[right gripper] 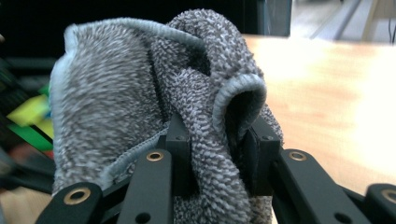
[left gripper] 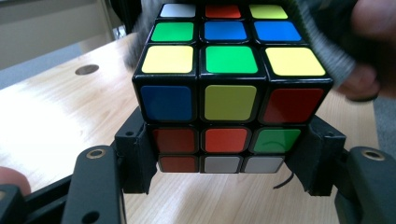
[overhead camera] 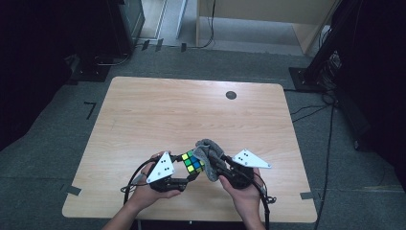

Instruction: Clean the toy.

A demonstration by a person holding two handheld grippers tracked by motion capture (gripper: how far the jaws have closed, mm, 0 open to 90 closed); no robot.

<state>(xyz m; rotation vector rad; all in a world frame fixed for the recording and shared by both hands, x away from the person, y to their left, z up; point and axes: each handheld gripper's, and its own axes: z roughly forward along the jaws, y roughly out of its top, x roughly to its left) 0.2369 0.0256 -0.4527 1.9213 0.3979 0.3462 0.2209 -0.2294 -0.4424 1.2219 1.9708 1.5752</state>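
Observation:
A scrambled colour cube [overhead camera: 192, 162] [left gripper: 229, 74] is held above the near part of the wooden table [overhead camera: 191, 115]. My left gripper [overhead camera: 184, 178] [left gripper: 224, 156] is shut on the cube, its black pads [left gripper: 135, 154] pressing on the lower layers from both sides. My right gripper [overhead camera: 216, 165] [right gripper: 217, 151] is shut on a bunched grey terry cloth [overhead camera: 209, 155] [right gripper: 154, 107]. The cloth lies against the cube's right side and drapes over its top right corner [left gripper: 327, 42]. In the right gripper view the cloth hides most of the cube; only yellow and green tiles [right gripper: 28, 119] peek out at the left.
A dark round hole [overhead camera: 231, 95] [left gripper: 87, 70] sits in the table's far right part. Cables trail from both grippers over the front edge. Black stands and wires crowd the floor beyond the table's far corners.

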